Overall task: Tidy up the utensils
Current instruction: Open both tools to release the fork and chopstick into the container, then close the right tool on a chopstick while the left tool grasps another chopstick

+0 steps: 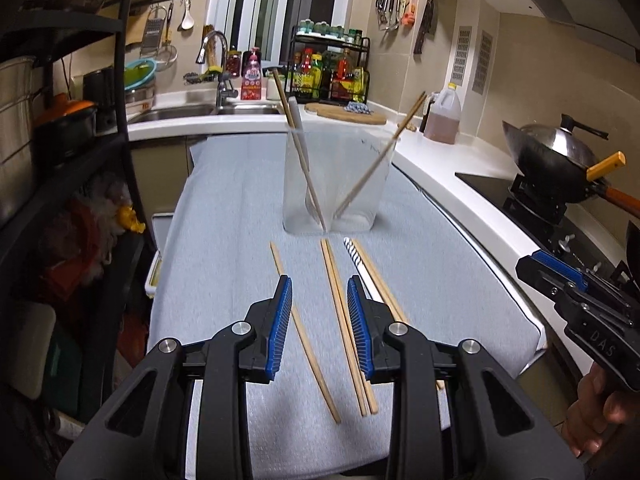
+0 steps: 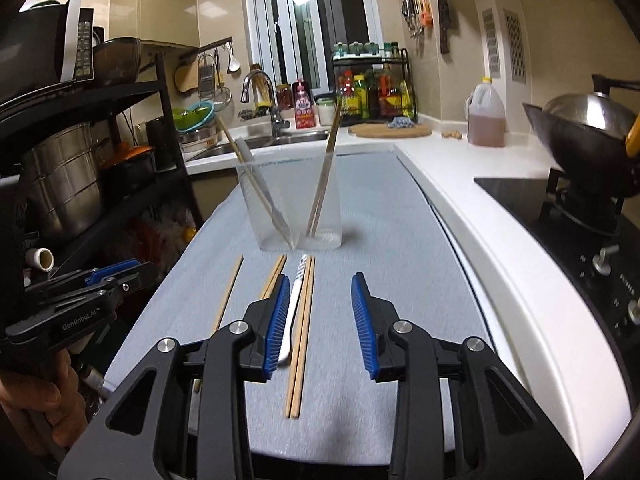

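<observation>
Left wrist view looks along the left gripper (image 1: 320,292), whose blue-padded jaws stand apart with nothing pinched between them, above a pale blue cloth (image 1: 224,240) spread over the counter. On the cloth below lie several loose wooden chopsticks: a single chopstick (image 1: 298,320) under the left finger, a pair of chopsticks (image 1: 340,312) running between the fingers, and further right a white striped spoon (image 1: 356,258) beside another chopstick pair (image 1: 374,276), partly hidden by the right finger. Beyond them stands a clear container (image 1: 336,184), upright, holding two chopsticks and a pale utensil that lean against its rim. At the far right edge the right gripper (image 1: 556,270) shows from the side, held by a hand (image 1: 596,408); from here its jaw gap cannot be told.

Right wrist view shows the right gripper (image 2: 320,292) hovering over the same cloth (image 2: 400,260), its jaws parted and empty. The spoon (image 2: 294,300) lies just beside its left finger, with a chopstick pair (image 2: 302,332) alongside, between the fingers. More chopsticks lie to the left. The container (image 2: 298,204) stands further on, past the tips of the loose utensils. A wok (image 2: 584,140) sits on the stove at right. The left gripper (image 2: 112,276) appears at the left edge, in a hand (image 2: 48,404).
</observation>
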